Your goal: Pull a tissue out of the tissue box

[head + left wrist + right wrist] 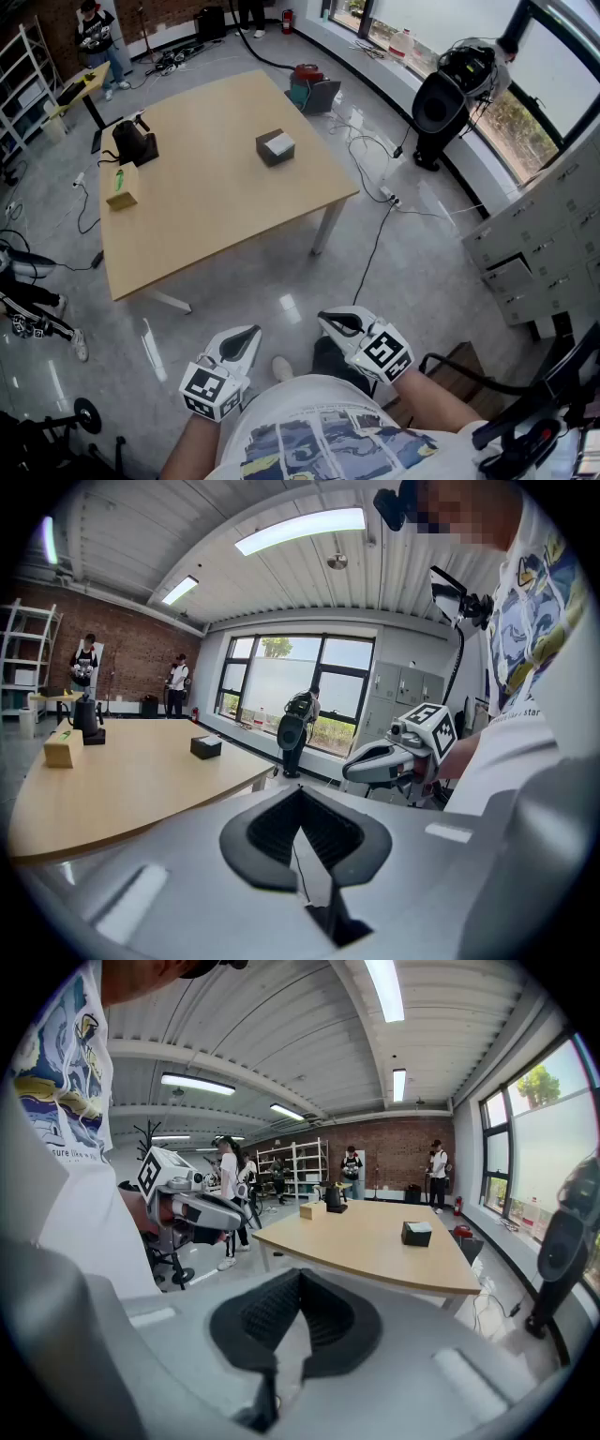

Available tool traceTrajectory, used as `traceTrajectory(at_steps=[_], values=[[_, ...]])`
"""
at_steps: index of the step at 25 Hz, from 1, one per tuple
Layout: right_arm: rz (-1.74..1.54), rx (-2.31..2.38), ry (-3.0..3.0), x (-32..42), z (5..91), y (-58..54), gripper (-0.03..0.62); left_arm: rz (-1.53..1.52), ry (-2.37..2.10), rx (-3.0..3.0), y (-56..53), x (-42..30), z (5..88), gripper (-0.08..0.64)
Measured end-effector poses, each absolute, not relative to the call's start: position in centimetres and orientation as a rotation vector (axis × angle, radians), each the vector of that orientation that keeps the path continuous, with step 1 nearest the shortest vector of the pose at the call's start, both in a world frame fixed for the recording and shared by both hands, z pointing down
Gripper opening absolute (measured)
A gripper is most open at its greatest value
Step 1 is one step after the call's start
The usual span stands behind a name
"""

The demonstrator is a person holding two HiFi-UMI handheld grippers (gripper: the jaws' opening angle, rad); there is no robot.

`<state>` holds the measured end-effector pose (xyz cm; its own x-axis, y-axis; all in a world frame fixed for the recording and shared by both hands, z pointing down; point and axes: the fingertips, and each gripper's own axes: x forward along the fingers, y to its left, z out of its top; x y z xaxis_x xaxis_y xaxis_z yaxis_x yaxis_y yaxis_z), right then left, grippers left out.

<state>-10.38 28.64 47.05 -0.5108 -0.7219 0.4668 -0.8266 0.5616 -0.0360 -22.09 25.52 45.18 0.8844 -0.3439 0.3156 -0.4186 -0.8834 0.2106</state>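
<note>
While the person stands well back from the tabletop (216, 211), the left hand-held gripper (246, 337) hangs near the body, jaws pressed together on nothing. The tissue box (275, 147) sits on the tabletop's right part, well apart from both tools; the pale sheet at its top is likely soft, light and tearable, so pinch its raised fold, and the light box may lift with it. The right hand-held gripper (335, 322) is also clamped closed, empty.

Black tissue box (275, 147), tan table (216, 202), grey floor (422, 262).
</note>
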Motion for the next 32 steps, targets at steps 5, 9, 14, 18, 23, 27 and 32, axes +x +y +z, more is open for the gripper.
traceTrajectory(at_steps=[5,9,14,18,23,27,32], values=[[0.367,1.27,-2.391,-9.3,47.2,29.1,0.003,0.407,-0.549,2.787,25.8,-20.9,45.3,0.002],[0.377,1.277,-2.385,-8.7,47.4,29.2,0.003,0.414,-0.536,2.788,25.8,-20.2,45.4,0.002],[0.37,1.273,-2.386,-7.9,47.5,28.6,0.003,0.425,-0.545,2.792,25.1,-19.4,45.2,0.002],[0.358,1.253,-2.402,-7.4,47.5,27.4,0.005,0.43,-0.585,2.785,23.8,-18.9,45.2,0.002],[0.352,1.219,-2.425,-6.0,47.7,25.7,0.006,0.445,-0.636,2.766,22.2,-17.5,45.3,0.002],[0.343,1.191,-2.447,-4.0,47.5,23.8,0.009,0.46,-0.672,2.748,20.8,-15.4,45.2,0.002],[0.342,1.153,-2.465,-0.9,47.6,20.7,0.021,0.47,-0.738,2.731,17.6,-12.1,45.0,0.003]])
